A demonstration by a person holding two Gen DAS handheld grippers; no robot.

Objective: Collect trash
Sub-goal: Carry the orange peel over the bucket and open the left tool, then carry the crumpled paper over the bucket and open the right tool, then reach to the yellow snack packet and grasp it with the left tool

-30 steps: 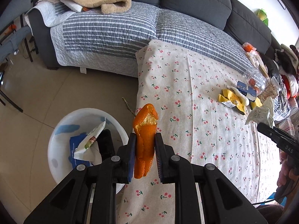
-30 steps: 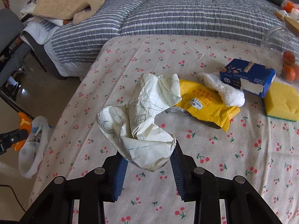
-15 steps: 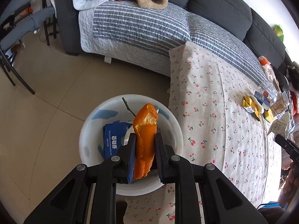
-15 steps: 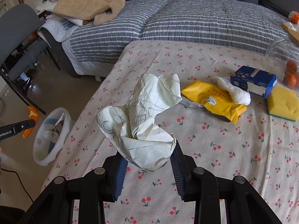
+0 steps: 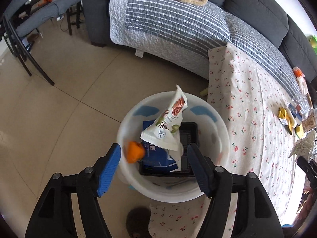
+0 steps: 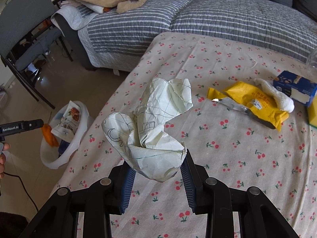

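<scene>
Left gripper (image 5: 154,167): ribbed blue pads opening, nothing between them; the orange peel (image 5: 134,151) (blurred) sits free just below, inside the white plastic basin (image 5: 221,130) on the floor. Right gripper (image 6: 156,175) is clamped on crumpled, pen-lined paper (image 6: 150,127) above the cherry-print cloth (image 6: 227,148). Farther off lies a glossy yellow wrapper (image 6: 255,103), lettering unreadable.

The white bin (image 5: 221,138) is smooth, shiny plastic, and the snack bag (image 5: 168,127) in it is glossy. The paper ball (image 6: 152,136) is matt and full of creases — the yellow wrapper (image 6: 255,103) shines. The tabletop (image 6: 227,63) wears soft cherry cloth, and the floor (image 5: 59,119) tiles are smooth.
</scene>
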